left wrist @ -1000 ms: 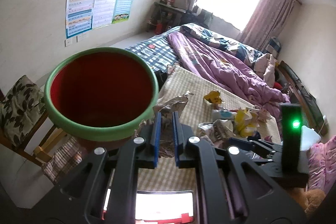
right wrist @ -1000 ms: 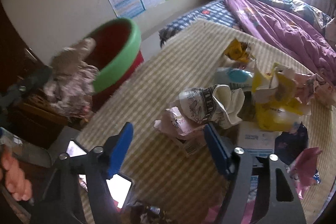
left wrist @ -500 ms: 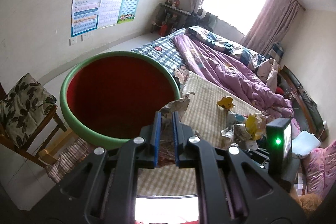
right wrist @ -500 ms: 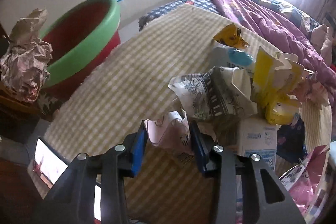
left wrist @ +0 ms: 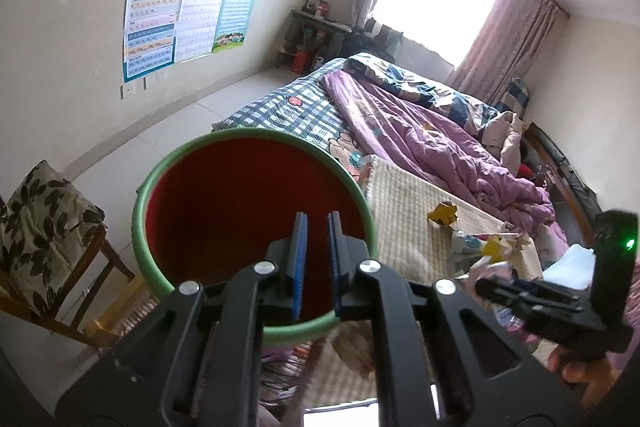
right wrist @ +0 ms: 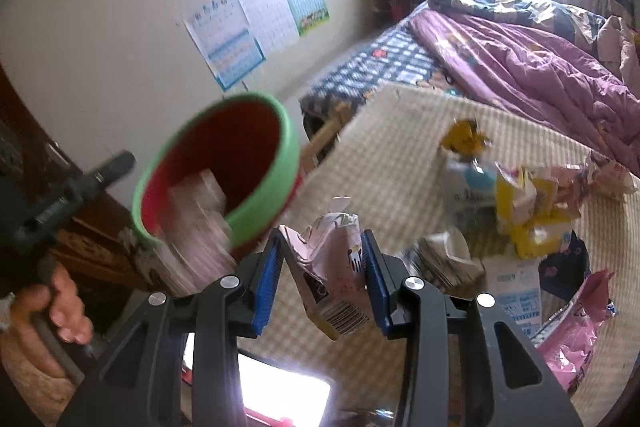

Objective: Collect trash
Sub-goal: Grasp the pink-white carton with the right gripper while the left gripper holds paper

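Note:
My left gripper hangs over the red bin with a green rim, shut, with nothing seen between its blue pads. A blurred pale-brown crumpled paper shows across the bin's near rim; I cannot tell whether it is inside. My right gripper is shut on a crushed pink-and-white carton with a barcode, held above the checked mat. More trash lies on the mat: yellow wrappers, a blue-and-white box, a pink bag.
A wooden chair with a leaf-print cushion stands left of the bin. A bed with a purple quilt runs behind the mat. A lit screen lies at the near edge. A person's hand grips the left handle.
The left gripper moved over the bin, and the brown paper is gone from between its pads. The right gripper closed on the pink carton and lifted it off the mat.

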Tool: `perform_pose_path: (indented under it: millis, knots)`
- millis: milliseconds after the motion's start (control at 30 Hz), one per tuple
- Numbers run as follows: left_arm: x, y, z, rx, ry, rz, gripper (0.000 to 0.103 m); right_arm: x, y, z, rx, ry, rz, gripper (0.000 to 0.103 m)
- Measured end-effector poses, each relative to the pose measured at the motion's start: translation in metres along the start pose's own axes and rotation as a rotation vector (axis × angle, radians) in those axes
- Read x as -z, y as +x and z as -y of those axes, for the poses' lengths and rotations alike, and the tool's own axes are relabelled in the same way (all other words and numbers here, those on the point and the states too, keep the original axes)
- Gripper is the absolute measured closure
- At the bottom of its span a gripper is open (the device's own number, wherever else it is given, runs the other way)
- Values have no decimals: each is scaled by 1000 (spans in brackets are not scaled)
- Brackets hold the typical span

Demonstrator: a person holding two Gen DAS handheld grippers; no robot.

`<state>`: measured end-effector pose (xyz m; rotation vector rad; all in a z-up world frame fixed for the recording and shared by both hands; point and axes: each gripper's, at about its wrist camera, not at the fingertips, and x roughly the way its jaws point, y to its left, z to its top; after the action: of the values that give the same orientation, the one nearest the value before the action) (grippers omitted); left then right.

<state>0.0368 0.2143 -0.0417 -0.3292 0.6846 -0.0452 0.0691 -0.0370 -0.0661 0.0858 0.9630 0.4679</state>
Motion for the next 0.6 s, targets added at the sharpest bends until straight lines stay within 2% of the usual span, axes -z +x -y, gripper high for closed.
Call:
perform_pose_path:
  millis: [100, 233, 300, 333, 367, 433, 467, 567, 600]
  knots:
    - [-5, 5, -12, 12, 3, -7, 98, -8, -1, -11, -32, 22, 22, 65]
    - [-11, 5, -19, 39, 13, -12, 98, -18, 3, -27, -26, 3, 39, 65]
    - [-13, 6, -15, 96, 48, -36, 97, -20, 1, -28, -11, 4, 52, 65]
    - [-10, 9, -8, 152, 76, -67, 97, -22, 0, -23, 4, 19, 61, 65]
    - [-8, 11, -2, 191, 95, -89, 92, -20, 0, -17, 13, 35, 67, 65]
    - [2, 20, 21, 296, 166, -156, 68, -20, -4, -2, 47, 80, 76, 65]
    - [9, 26, 34, 337, 208, -193, 52, -19, -6, 2, 60, 94, 79, 65]
    - [32, 44, 71, 419, 313, -276, 49, -12, -13, 24, 98, 162, 85, 65]
    - [39, 53, 82, 421, 342, -307, 49, -8, -16, 31, 108, 184, 86, 65]
